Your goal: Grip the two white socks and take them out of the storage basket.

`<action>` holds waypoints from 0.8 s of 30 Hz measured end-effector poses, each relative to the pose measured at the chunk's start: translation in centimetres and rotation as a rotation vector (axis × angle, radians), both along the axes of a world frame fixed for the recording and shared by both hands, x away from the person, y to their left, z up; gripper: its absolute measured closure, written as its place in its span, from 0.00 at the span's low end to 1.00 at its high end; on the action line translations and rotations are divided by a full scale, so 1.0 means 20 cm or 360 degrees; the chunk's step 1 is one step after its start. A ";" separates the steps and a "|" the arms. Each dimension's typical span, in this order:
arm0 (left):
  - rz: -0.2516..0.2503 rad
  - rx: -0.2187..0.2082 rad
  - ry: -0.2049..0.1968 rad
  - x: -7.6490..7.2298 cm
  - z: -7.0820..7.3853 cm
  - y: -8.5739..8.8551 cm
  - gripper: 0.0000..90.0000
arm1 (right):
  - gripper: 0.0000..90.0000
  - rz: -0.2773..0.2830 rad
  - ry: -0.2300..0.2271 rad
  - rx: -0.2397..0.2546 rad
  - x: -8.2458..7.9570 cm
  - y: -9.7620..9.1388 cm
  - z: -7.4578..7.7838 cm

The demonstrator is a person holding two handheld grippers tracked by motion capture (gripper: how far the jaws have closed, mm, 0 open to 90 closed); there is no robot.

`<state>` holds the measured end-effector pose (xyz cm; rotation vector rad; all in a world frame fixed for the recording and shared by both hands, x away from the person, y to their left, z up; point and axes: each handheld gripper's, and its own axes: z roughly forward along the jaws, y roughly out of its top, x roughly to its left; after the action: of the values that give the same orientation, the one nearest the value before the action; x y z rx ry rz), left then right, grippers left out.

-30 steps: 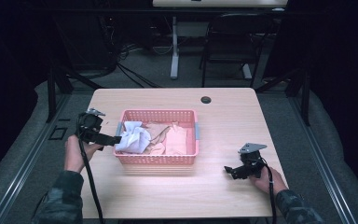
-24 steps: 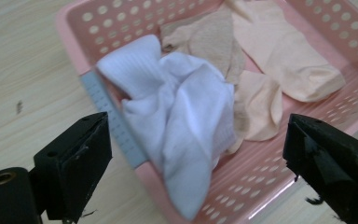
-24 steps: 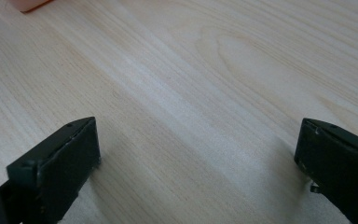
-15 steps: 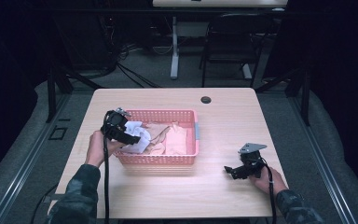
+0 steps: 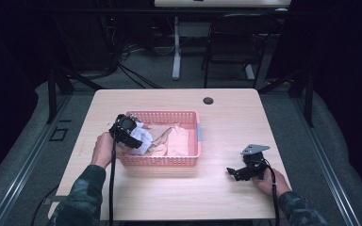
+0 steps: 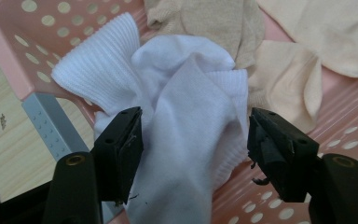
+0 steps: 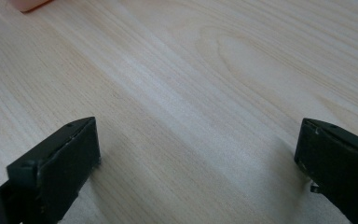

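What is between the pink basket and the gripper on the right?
Just bare wooden table. In the high view, nothing lies between the basket and the right gripper; the right gripper view shows plain wood between its open jaws.

The person wore mottled dark green sleeves [image 5: 82, 197], and each black gripper [image 5: 239, 173] trailed a black cable [image 5: 111, 183], the right one topped by a grey three-cornered plate [image 5: 254, 149].

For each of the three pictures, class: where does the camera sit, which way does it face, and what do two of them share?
High view: above the person's side, facing forward and down on the table; both forearms show.
Left gripper view: rides the left gripper, facing the white sock in the pink basket; open jaws show.
Right gripper view: rides the right gripper, facing bare tabletop.
Shared: sock and basket, in the high and left gripper views.
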<state>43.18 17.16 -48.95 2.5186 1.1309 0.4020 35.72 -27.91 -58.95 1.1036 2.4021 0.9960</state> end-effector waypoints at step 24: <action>0.0017 0.0011 0.0043 0.01 0.05 0.04 0.88 | 0.00 -0.0001 -0.0003 0.0001 0.00 0.00 0.00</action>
<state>43.43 18.01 -47.87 2.5321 1.1554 0.3761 35.72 -27.91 -58.96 1.1028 2.4003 0.9973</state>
